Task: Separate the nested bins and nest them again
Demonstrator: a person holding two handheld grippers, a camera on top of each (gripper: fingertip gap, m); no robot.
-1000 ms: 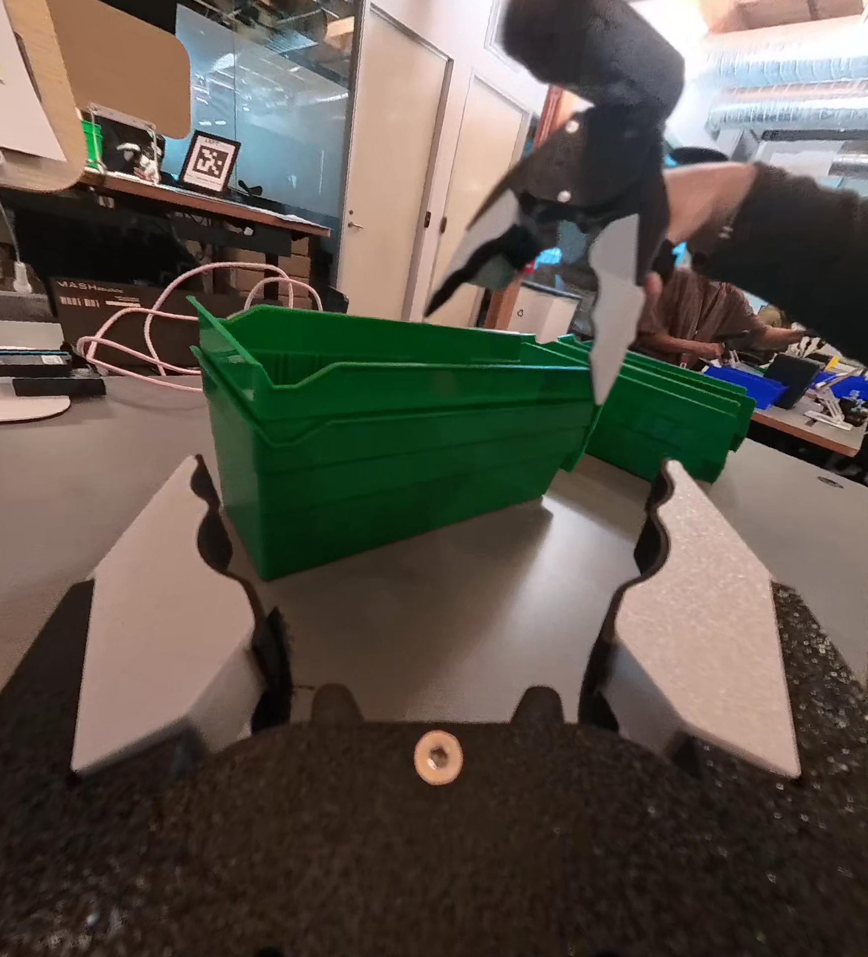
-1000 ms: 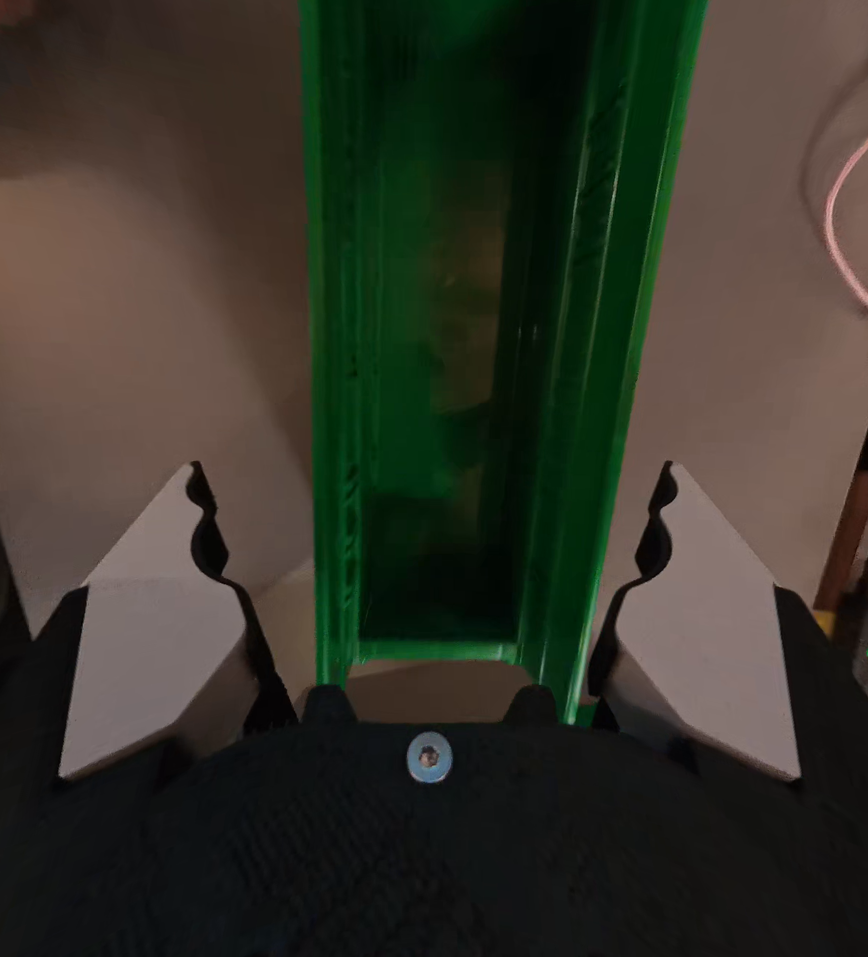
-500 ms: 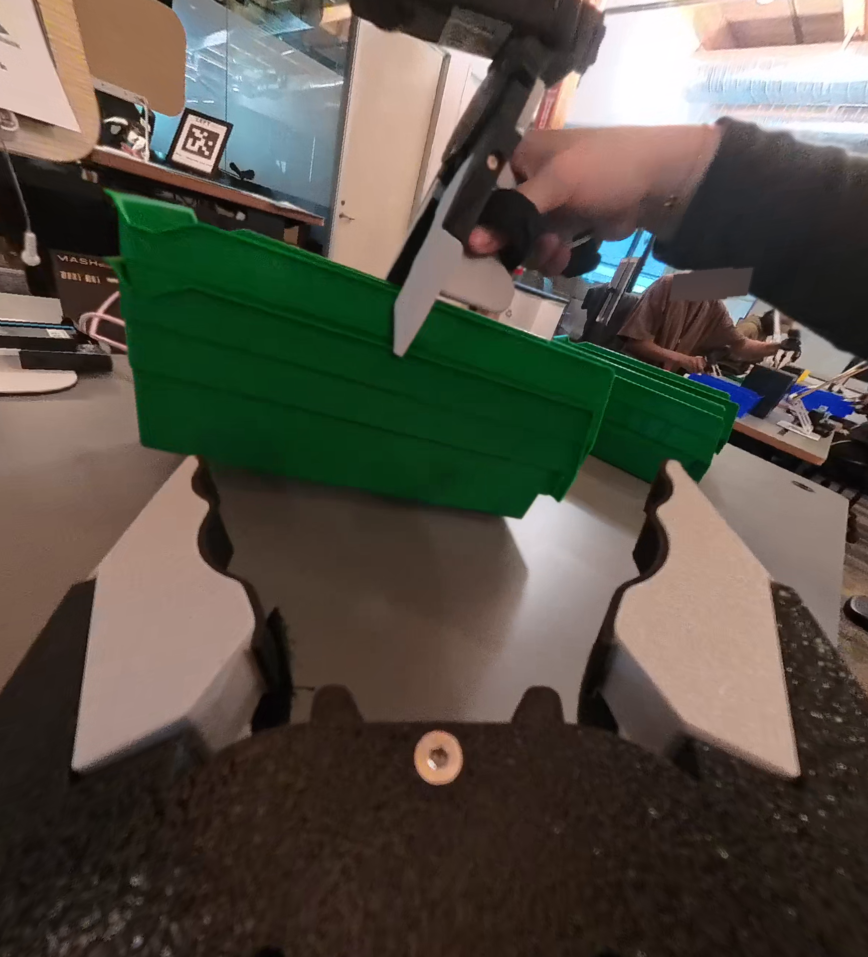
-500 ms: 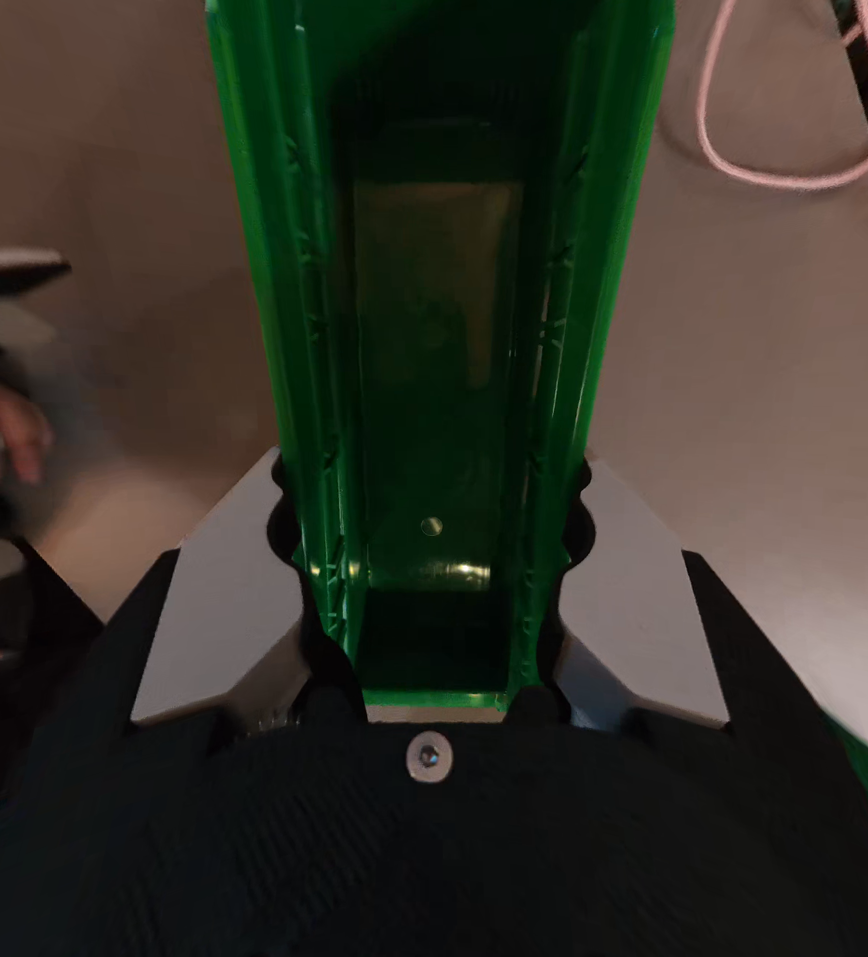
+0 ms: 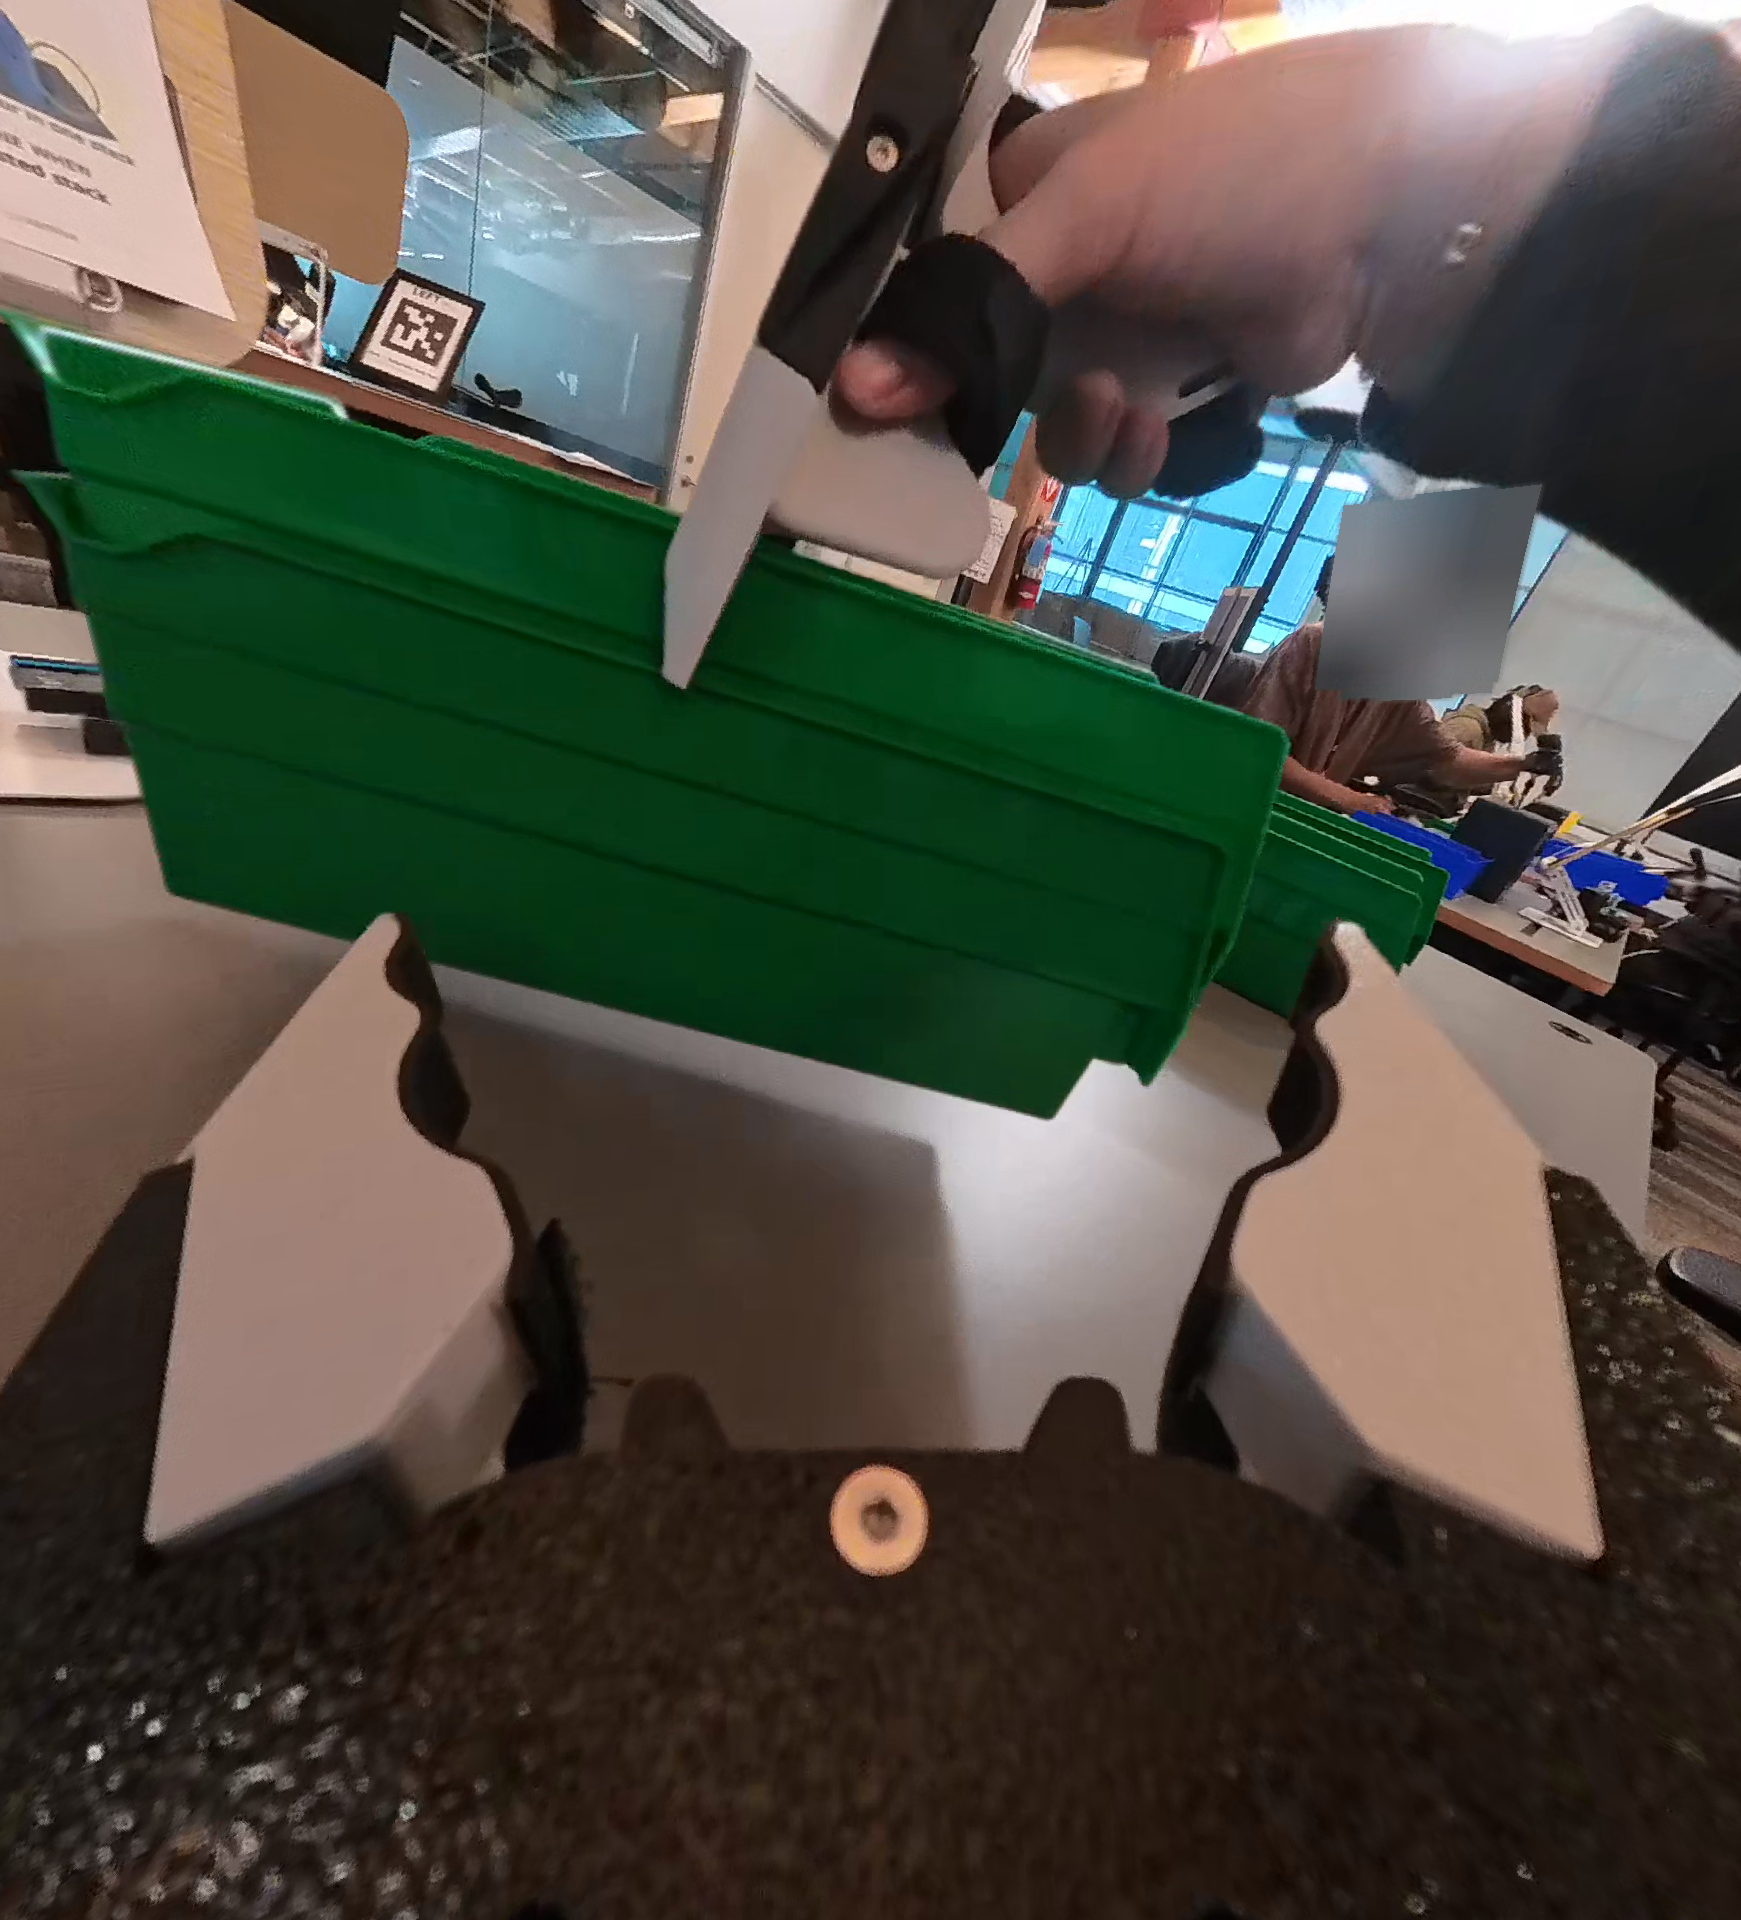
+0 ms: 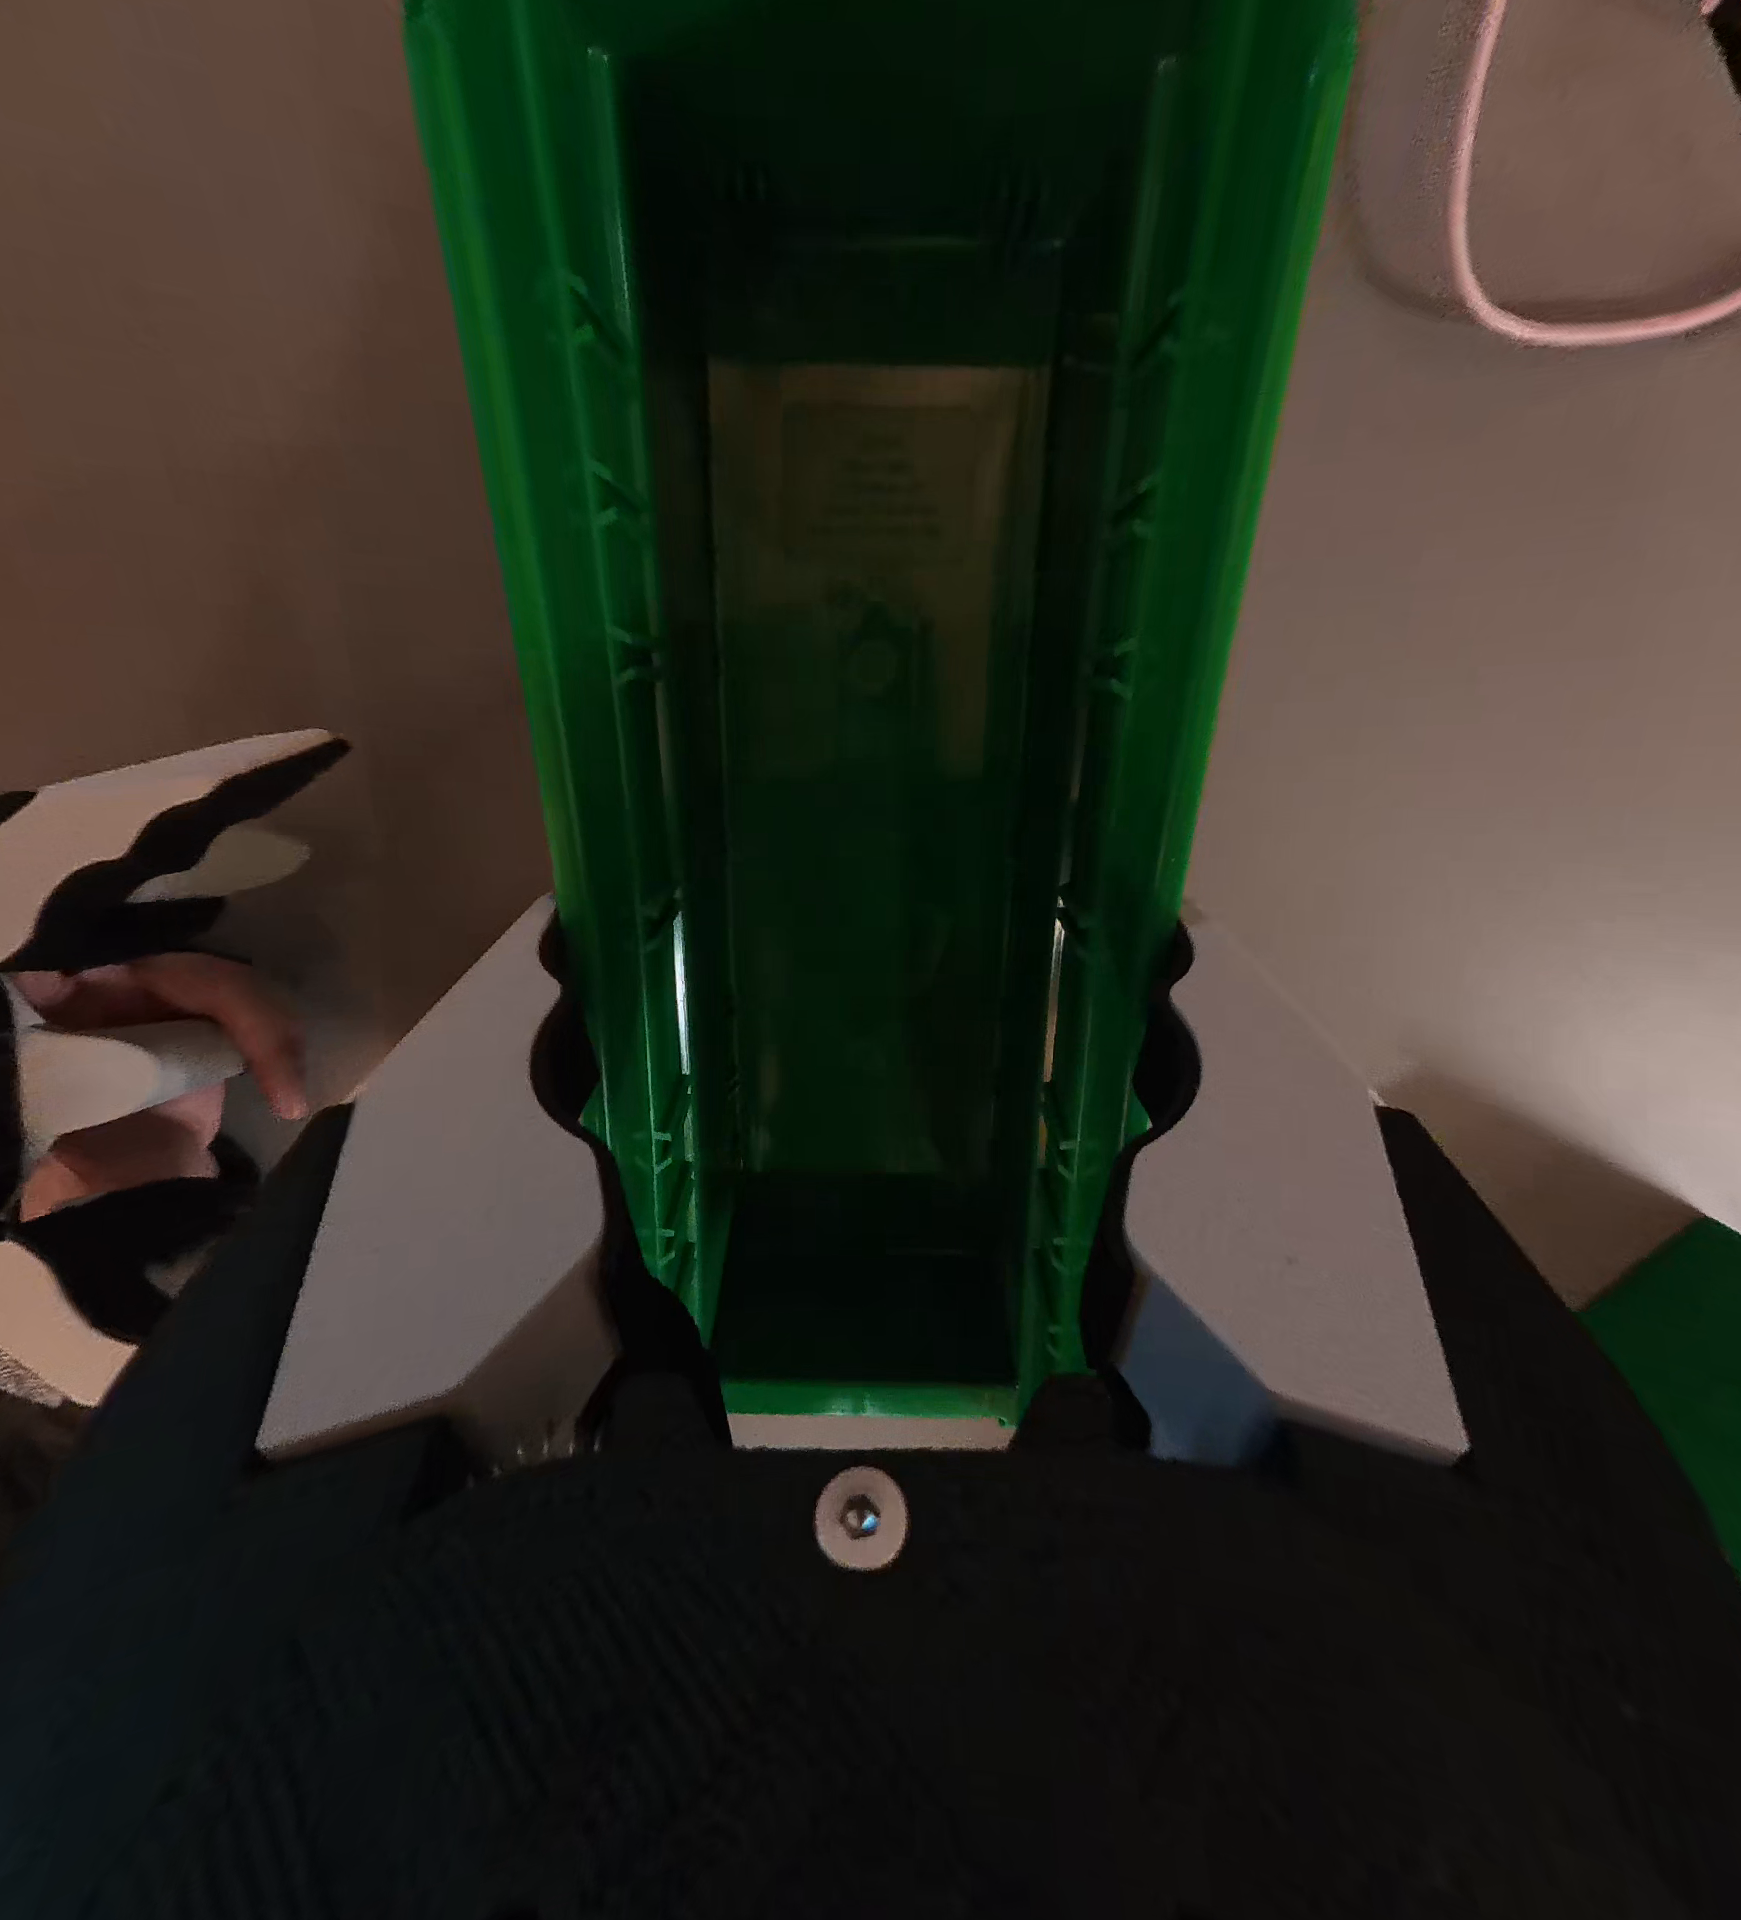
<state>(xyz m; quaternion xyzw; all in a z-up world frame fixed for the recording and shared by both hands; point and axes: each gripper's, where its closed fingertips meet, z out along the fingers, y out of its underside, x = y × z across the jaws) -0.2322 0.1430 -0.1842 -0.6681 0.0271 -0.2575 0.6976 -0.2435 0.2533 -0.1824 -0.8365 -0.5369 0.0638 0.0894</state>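
Right jaws pinch the lifted green bins (image 5: pixel 637 790) over the grey table (image 5: pixel 793 1195); left jaws spread, workshop behind.

Ahead of my left gripper (image 5: pixel 871 1049), the nested bins (image 5: pixel 637 748) hang tilted above the table (image 5: pixel 35 987); more bins (image 5: pixel 1354 894) lie behind, rightward.

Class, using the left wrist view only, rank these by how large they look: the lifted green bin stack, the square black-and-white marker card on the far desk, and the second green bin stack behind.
1. Lifted green bin stack, largest, though it is nearest the camera.
2. Second green bin stack, mostly hidden behind the first, so true size unsure.
3. Marker card, smallest, and farthest away.
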